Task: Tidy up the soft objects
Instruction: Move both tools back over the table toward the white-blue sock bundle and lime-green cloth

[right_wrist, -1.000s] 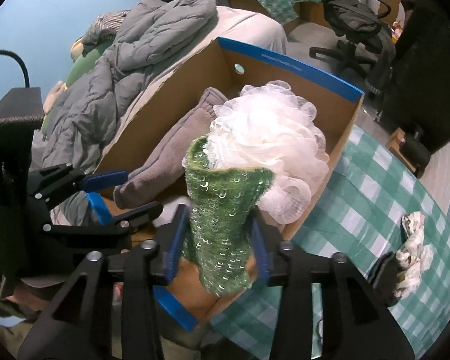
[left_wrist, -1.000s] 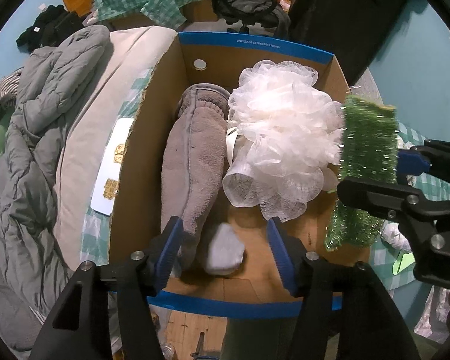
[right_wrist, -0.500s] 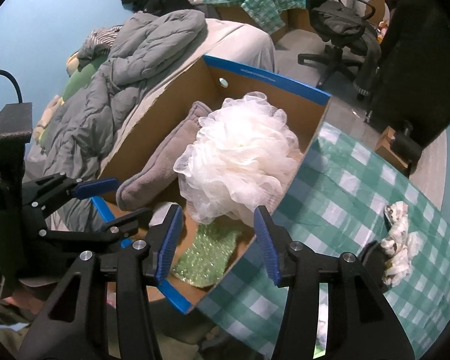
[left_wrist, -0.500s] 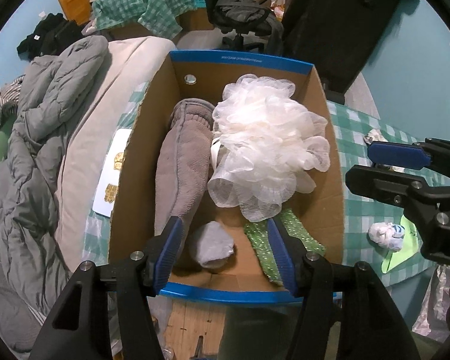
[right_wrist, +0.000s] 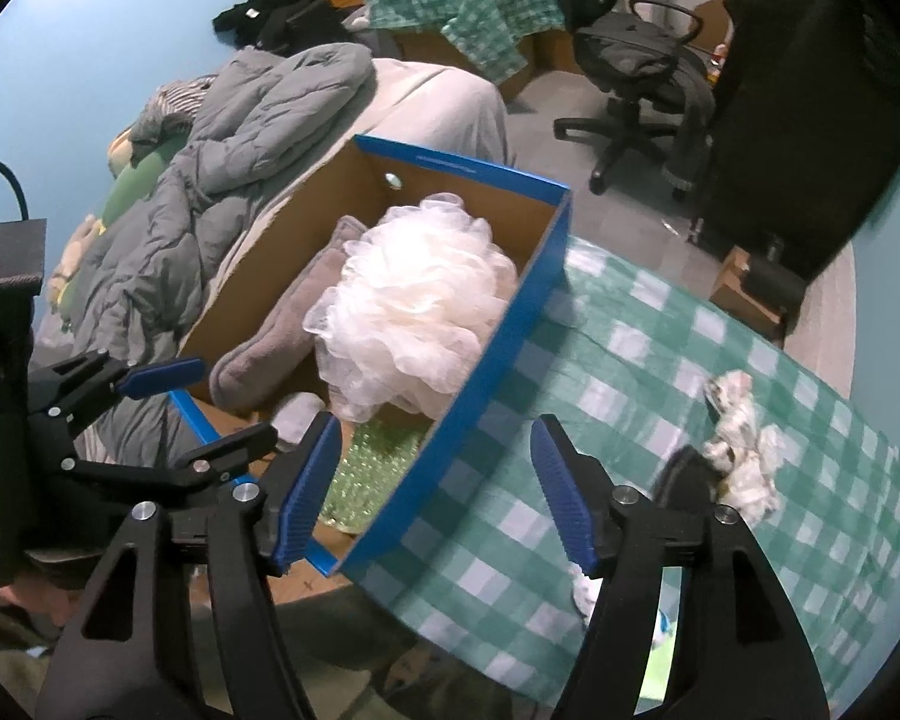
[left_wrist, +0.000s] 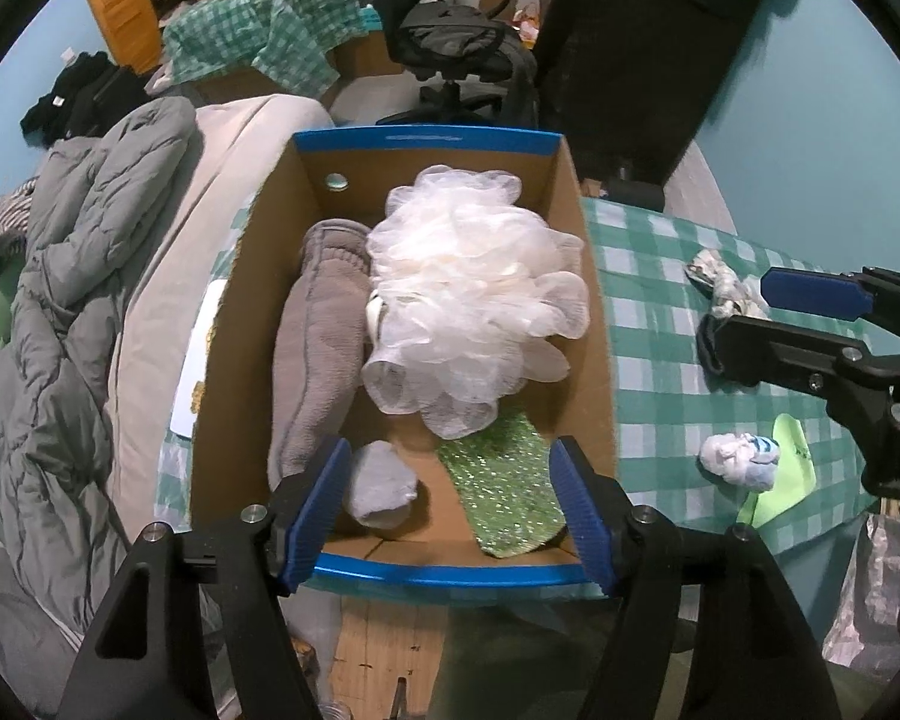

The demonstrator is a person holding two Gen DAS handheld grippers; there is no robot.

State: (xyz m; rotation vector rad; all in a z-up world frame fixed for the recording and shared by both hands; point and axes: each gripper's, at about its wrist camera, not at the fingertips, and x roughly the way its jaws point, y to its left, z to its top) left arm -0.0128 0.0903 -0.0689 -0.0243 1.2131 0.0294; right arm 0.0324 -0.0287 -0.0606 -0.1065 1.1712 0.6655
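Note:
A cardboard box point(left_wrist: 594, 360) with blue rims holds a white mesh pouf point(left_wrist: 468, 294), a grey fleece roll point(left_wrist: 318, 348), a small grey sock ball point(left_wrist: 381, 492) and a green glittery sponge point(left_wrist: 504, 492). My left gripper point(left_wrist: 450, 510) hovers above the box's near end, its jaws opening with nothing between them. In the right wrist view my right gripper point(right_wrist: 435, 489) hangs over the box's blue side wall point(right_wrist: 450, 420), jaws opening and empty; the green sponge point(right_wrist: 372, 468) lies in the box below it. A white-and-blue sock ball point(left_wrist: 741, 459) and a patterned cloth point(left_wrist: 726, 285) lie on the checked tablecloth point(left_wrist: 660, 360).
A bed with a grey quilt point(left_wrist: 78, 300) runs along the box's left side. A black office chair point(right_wrist: 642, 72) stands behind, with a dark cabinet point(right_wrist: 810, 120) to its right. A lime paper point(left_wrist: 786, 480) lies on the table's near right edge.
The right gripper let go of the green sponge, which dropped into the box's near right corner. Both grippers rose and drew back from the box, and both now stand wider.

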